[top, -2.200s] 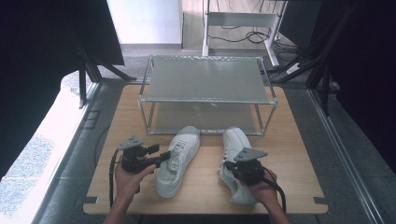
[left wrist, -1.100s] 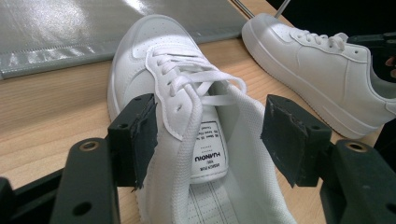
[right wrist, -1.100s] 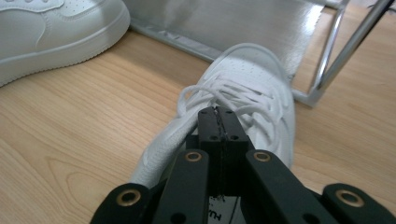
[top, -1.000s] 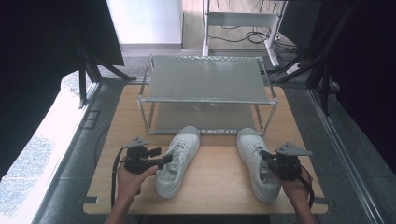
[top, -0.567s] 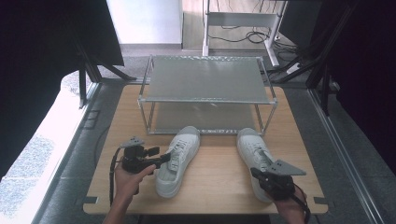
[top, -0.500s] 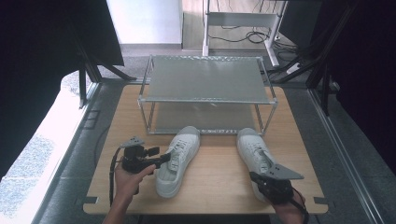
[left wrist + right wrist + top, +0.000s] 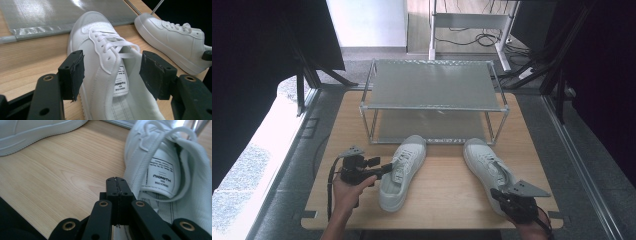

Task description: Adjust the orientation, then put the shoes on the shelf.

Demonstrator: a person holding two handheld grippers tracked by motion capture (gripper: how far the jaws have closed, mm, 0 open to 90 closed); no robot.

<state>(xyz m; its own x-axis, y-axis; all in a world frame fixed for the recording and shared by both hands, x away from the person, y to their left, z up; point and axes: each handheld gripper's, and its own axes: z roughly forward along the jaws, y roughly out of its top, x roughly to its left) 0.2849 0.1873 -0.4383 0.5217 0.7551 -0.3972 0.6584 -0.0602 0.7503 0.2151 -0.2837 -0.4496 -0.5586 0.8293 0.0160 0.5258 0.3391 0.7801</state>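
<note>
Two white sneakers lie on the wooden table, toes toward the rack. My left gripper comes at the left sneaker from its left side. In the left gripper view the left gripper is open; the left sneaker's side wall and collar lie between the pads, untouched. My right gripper sits at the heel of the right sneaker. In the right gripper view the right gripper is shut with nothing between its pads, just left of the right sneaker's opening.
A metal rack with two mesh shelves stands at the back of the table, just beyond the toes. Its lower shelf shows in the left gripper view. Dark frames and cables surround the table; the near edge lies close behind both hands.
My right gripper has moved from the right side of the right sneaker toward the near edge, ending behind its heel. The left gripper and both sneakers have stayed put over the last second.
</note>
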